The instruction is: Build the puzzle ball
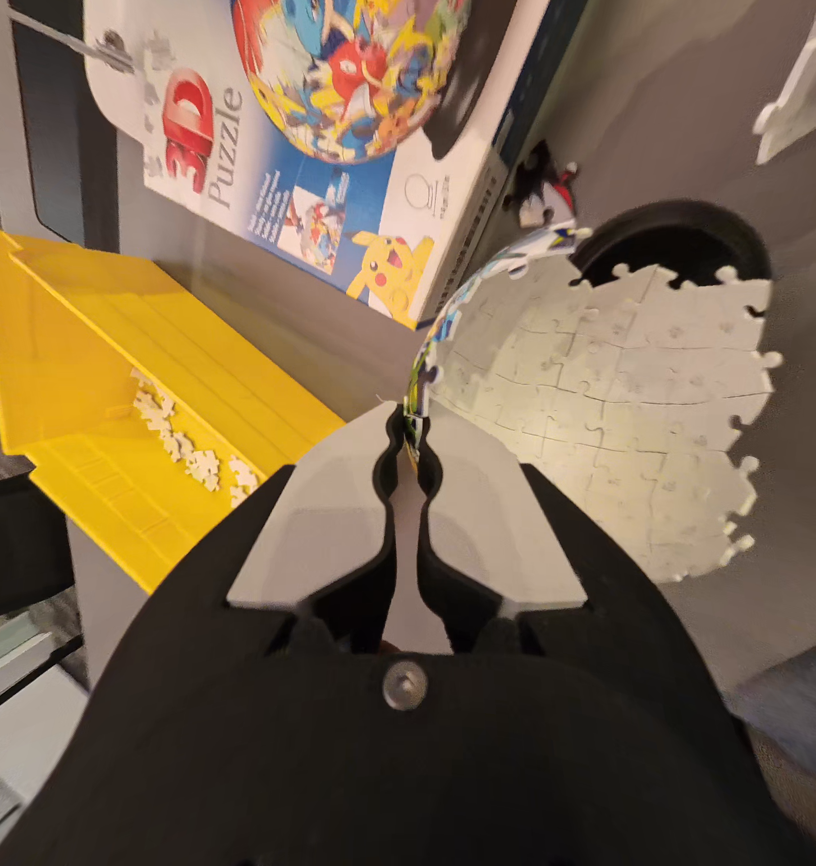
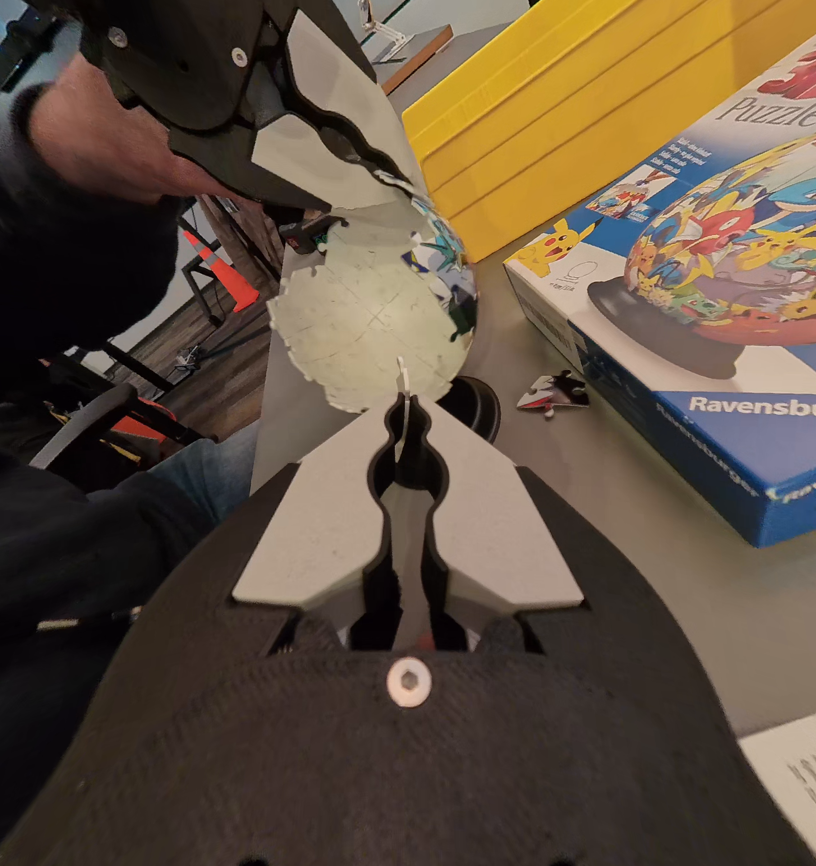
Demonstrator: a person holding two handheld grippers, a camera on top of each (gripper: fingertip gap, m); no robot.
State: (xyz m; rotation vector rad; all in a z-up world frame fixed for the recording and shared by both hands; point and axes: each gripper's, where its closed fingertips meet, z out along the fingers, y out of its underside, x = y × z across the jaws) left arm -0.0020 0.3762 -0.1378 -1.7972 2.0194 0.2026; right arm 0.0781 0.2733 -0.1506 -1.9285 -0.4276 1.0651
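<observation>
The half-built puzzle ball (image 1: 598,421) is an open shell, white inside with a coloured outer face; it also shows in the right wrist view (image 2: 373,318). My left gripper (image 1: 410,417) is shut on the shell's rim and holds it over the black stand (image 1: 678,243). In the right wrist view the left gripper (image 2: 396,182) grips the shell's top edge. My right gripper (image 2: 404,407) is shut on a thin white puzzle piece (image 2: 402,375), edge-on, just below the shell and apart from it. In the left wrist view that piece and gripper show blurred at the top right (image 1: 799,89).
A yellow bin (image 1: 115,398) holds several loose white pieces (image 1: 186,450). The puzzle box (image 2: 724,304) lies on the grey table, with a small joined cluster of pieces (image 2: 553,391) beside it. A printed sheet (image 2: 799,787) lies at the near right. A person's hand (image 2: 106,140) holds the left gripper.
</observation>
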